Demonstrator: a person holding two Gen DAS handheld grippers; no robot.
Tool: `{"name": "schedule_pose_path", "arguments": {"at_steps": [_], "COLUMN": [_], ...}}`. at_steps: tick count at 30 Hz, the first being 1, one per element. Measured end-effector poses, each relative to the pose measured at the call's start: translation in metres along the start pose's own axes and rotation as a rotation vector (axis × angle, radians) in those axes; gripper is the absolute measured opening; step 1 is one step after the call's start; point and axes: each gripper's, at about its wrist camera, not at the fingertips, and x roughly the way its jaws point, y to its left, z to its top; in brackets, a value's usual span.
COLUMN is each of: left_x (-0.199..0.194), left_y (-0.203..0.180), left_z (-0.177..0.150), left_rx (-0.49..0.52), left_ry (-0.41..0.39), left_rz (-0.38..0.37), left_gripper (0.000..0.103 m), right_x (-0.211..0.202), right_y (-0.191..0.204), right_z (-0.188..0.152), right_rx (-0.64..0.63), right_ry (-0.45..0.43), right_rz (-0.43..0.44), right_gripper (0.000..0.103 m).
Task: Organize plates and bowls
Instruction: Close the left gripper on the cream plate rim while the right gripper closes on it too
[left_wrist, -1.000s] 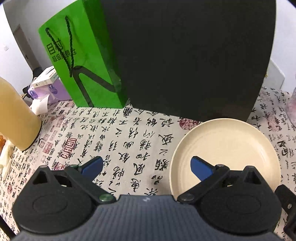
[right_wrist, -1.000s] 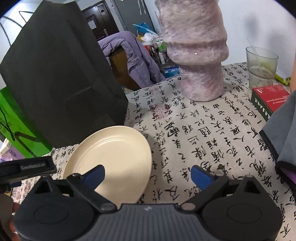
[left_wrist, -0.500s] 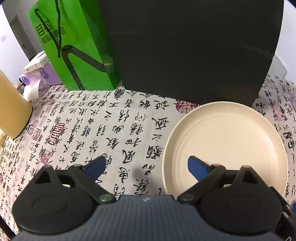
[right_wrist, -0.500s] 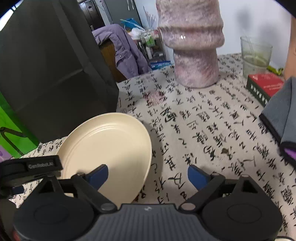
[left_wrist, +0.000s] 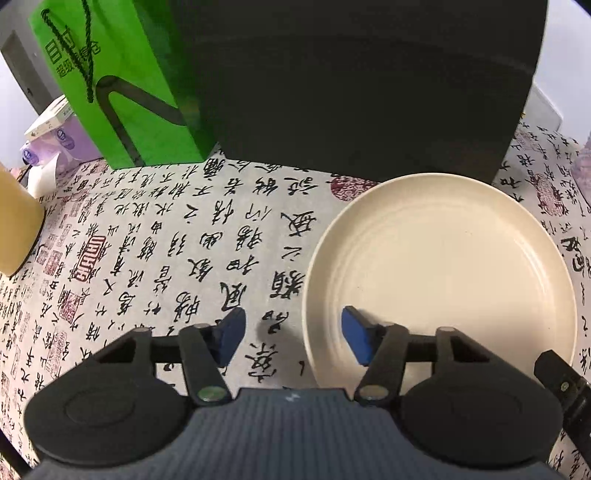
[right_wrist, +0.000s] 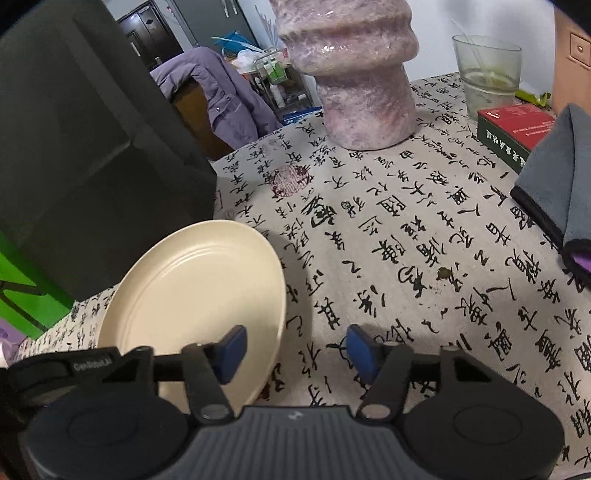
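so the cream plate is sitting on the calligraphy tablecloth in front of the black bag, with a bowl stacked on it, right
Not quite: nothing is stacked on the cream plate. The left wrist view shows its surface bare, with only the left gripper reaching over its near rim. The rest holds: it sits on the calligraphy tablecloth in front of the black bag.

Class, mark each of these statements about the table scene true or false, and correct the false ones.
1. The plate is empty. True.
2. The left gripper is shut on the plate. False: its fingers are apart, one over the plate's rim and one over the tablecloth.
3. A green bag stands beside the black bag. True.
4. The vase stands on the plate. False: it stands on the tablecloth, apart from the plate.
5. The right gripper is open. True.
6. The glass lies on its side. False: it stands upright.
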Motion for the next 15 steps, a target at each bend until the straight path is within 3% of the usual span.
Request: {"name": "schedule_pose_path", "arguments": {"at_steps": [3, 5, 6, 10, 15], "left_x": [-0.002, -0.003, -0.003, -0.003, -0.005], "left_y": [-0.004, -0.008, -0.011, -0.016, -0.015], "left_z": [-0.003, -0.005, -0.006, -0.01, -0.01], "left_rx": [0.021, 0.032, 0.043, 0.069, 0.076], "left_ry": [-0.02, -0.028, -0.032, -0.056, -0.073], "left_rz": [0.0, -0.019, -0.026, -0.012, -0.007], "left_gripper": [0.045, 0.026, 0.022, 0.022, 0.018], "right_x": [0.001, 0.002, 0.002, 0.004, 0.005], "right_y": [-0.001, -0.002, -0.003, -0.005, -0.002], "right_z": [0.0, 0.0, 0.0, -0.001, -0.004], "right_rx": [0.011, 0.02, 0.025, 0.042, 0.032], "right_ry": [0.004, 0.009, 0.011, 0.029, 0.026], "right_rz": [0.02, 0.033, 0.039, 0.088, 0.101], "right_gripper": [0.043, 0.035, 0.03, 0.012, 0.01]}}
